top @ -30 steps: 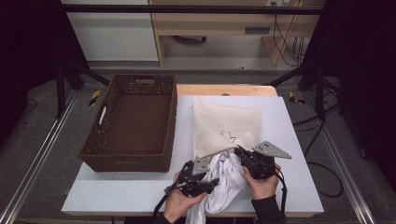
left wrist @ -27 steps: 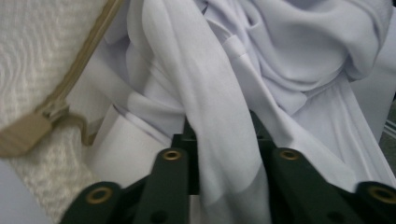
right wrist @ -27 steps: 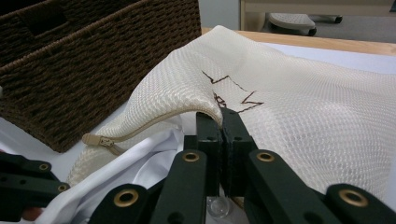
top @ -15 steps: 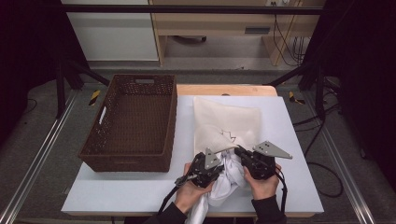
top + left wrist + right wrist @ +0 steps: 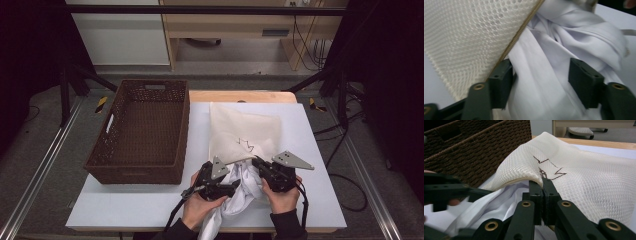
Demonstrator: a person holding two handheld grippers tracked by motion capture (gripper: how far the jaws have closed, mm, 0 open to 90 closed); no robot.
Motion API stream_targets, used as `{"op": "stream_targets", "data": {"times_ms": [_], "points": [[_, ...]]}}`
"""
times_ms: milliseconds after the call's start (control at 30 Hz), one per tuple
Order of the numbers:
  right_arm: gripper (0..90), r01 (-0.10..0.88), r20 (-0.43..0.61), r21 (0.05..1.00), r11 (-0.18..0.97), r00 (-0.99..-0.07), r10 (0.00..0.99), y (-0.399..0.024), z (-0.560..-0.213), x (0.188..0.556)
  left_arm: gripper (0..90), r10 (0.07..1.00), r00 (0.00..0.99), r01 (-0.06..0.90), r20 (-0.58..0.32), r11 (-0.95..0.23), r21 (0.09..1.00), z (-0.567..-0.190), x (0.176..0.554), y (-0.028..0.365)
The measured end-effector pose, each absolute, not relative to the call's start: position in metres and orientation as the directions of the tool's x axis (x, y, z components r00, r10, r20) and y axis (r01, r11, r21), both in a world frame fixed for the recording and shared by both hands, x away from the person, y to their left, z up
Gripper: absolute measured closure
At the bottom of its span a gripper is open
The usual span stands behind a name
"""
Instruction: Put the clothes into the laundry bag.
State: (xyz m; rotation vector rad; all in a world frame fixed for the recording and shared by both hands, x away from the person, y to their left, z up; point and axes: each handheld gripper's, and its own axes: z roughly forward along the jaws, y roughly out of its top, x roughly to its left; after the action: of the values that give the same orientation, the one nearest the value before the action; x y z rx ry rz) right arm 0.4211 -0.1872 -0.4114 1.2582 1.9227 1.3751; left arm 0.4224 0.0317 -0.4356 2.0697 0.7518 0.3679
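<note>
Right gripper view: right gripper (image 5: 543, 195) pinches honeycomb mesh bag (image 5: 584, 180); left gripper (image 5: 541, 82), jaws just opened, straddles silky white cloth (image 5: 544, 82).

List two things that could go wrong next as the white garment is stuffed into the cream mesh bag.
1. The right gripper pinches only the rim of the cream mesh laundry bag; it may slip and the mouth close.
2. The left gripper has just opened around the white cloth garment, whose tail hangs off the white table and could drag it out.

Left gripper (image 5: 234, 186) with jaws just opened wide, right gripper (image 5: 256, 164) clamped shut, both side by side.
</note>
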Motion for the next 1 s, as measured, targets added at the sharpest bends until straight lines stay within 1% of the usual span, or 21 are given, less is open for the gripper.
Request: {"op": "stream_targets", "data": {"times_ms": [67, 133, 167, 233, 333, 400, 433, 467, 567, 667, 833, 1000], "points": [[88.5, 0.411, 0.139, 0.908, 0.079, -0.473, 0.870, -0.187, -0.411, 0.421, 29.3, 0.625, 0.780, 0.377, -0.034, -0.425, 0.823, -0.436, 0.412, 0.037], [88.5, 0.410, 0.138, 0.908, 0.079, -0.472, 0.871, -0.188, -0.412, 0.421, 29.5, 0.628, 0.777, 0.385, -0.034, -0.431, 0.816, -0.440, 0.405, 0.039], [88.5, 0.411, 0.137, 0.908, 0.080, -0.472, 0.871, -0.188, -0.412, 0.421, 31.0, 0.631, 0.775, 0.392, -0.040, -0.430, 0.813, -0.443, 0.404, 0.040], [88.5, 0.412, 0.135, 0.907, 0.082, -0.471, 0.872, -0.187, -0.412, 0.421, 38.0, 0.638, 0.768, 0.417, -0.055, -0.434, 0.798, -0.451, 0.405, 0.039], [88.5, 0.412, 0.135, 0.908, 0.082, -0.471, 0.872, -0.187, -0.412, 0.421, 52.8, 0.630, 0.770, 0.466, -0.106, -0.440, 0.768, -0.465, 0.412, 0.035], [88.5, 0.412, 0.135, 0.907, 0.082, -0.472, 0.871, -0.187, -0.413, 0.422, 67.0, 0.615, 0.779, 0.466, -0.121, -0.438, 0.769, -0.467, 0.414, 0.035], [88.5, 0.412, 0.136, 0.907, 0.081, -0.472, 0.871, -0.187, -0.413, 0.422, 74.9, 0.608, 0.785, 0.450, -0.114, -0.434, 0.781, -0.464, 0.413, 0.035], [88.5, 0.416, 0.139, 0.906, 0.080, -0.470, 0.872, -0.187, -0.413, 0.422, 79.4, 0.605, 0.789, 0.434, -0.104, -0.430, 0.792, -0.460, 0.412, 0.035], [88.5, 0.418, 0.140, 0.905, 0.081, -0.472, 0.870, -0.186, -0.414, 0.423, 82.2, 0.597, 0.801, 0.380, -0.054, -0.437, 0.815, -0.446, 0.408, 0.027], [88.5, 0.415, 0.134, 0.906, 0.085, -0.472, 0.871, -0.186, -0.414, 0.422, 82.9, 0.591, 0.807, 0.358, -0.025, -0.454, 0.816, -0.439, 0.413, 0.017], [88.5, 0.410, 0.135, 0.908, 0.082, -0.474, 0.870, -0.186, -0.412, 0.421, 82.9, 0.604, 0.797, 0.356, -0.001, -0.468, 0.809, -0.438, 0.429, 0.006], [88.5, 0.402, 0.136, 0.912, 0.080, -0.480, 0.867, -0.187, -0.409, 0.419, 81.9, 0.636, 0.772, 0.374, 0.013, -0.470, 0.799, -0.446, 0.447, 0.005]]}}
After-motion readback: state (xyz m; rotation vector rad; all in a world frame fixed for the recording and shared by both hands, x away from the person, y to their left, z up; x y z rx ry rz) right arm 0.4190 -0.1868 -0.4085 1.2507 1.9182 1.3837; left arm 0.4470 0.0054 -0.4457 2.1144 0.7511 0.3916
